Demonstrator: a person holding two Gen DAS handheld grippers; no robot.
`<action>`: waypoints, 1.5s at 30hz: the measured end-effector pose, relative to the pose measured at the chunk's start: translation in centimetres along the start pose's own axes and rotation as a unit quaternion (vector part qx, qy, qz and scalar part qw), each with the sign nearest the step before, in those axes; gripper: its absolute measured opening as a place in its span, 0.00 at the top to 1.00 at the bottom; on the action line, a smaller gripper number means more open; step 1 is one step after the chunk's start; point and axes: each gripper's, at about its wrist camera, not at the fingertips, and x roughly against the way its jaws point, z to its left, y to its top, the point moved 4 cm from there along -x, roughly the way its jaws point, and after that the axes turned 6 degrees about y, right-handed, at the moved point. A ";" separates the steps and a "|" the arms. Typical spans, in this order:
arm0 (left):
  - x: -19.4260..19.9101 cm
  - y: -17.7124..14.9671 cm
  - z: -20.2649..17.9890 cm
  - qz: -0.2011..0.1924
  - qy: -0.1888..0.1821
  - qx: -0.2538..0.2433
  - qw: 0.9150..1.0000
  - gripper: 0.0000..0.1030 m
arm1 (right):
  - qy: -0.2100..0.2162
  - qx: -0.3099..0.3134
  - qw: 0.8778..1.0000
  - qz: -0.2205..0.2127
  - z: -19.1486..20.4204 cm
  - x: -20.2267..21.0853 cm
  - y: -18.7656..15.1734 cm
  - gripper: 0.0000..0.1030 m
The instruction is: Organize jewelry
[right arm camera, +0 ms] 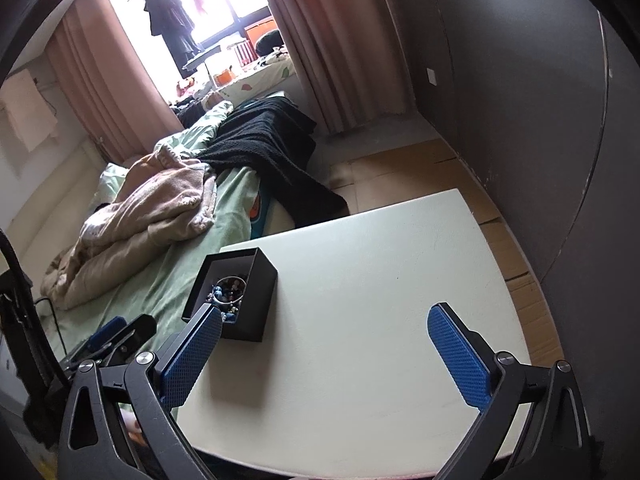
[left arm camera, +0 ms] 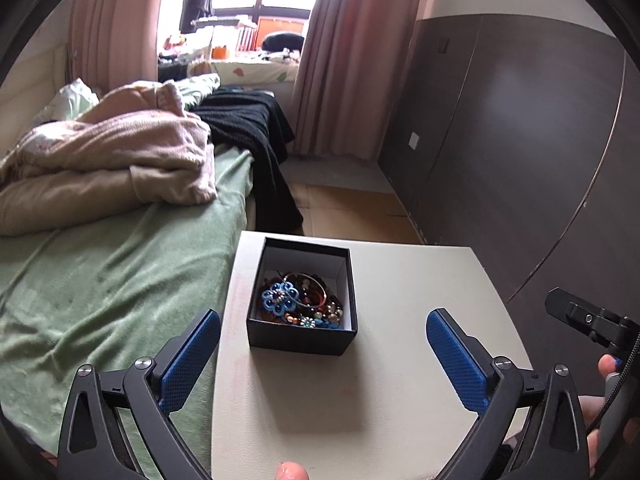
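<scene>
A small black box [left arm camera: 301,338] sits on a white table [left arm camera: 360,400], filled with beaded jewelry [left arm camera: 300,304]: a blue flower piece, dark beads and a thin silver ring. My left gripper [left arm camera: 323,330] hangs open just short of the box, its blue pads wide apart with nothing between them. In the right wrist view the same box [right arm camera: 256,300] stands near the table's left edge with the jewelry [right arm camera: 228,294] inside. My right gripper [right arm camera: 325,326] is open and empty above the bare table [right arm camera: 380,320], to the right of the box.
A bed with a green sheet [left arm camera: 100,280], a beige blanket [left arm camera: 112,152] and a black throw [left arm camera: 248,128] lies left of the table. A dark wall panel [left arm camera: 520,140] stands on the right. A fingertip [left arm camera: 292,472] shows at the table's near edge.
</scene>
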 end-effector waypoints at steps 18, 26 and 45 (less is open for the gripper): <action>0.9 -0.4 -1.3 -0.048 0.026 -0.023 0.998 0.00 | 0.008 0.036 0.999 -0.001 1.9 -0.2 -0.6 0.00; 0.6 -0.6 -2.0 -0.042 0.029 -0.026 0.998 0.00 | -0.001 0.025 1.000 0.002 0.4 0.5 -0.7 0.00; 0.8 -0.4 -2.2 -0.045 0.017 -0.009 0.999 0.00 | -0.007 0.018 1.000 -0.007 -0.1 2.0 0.2 0.00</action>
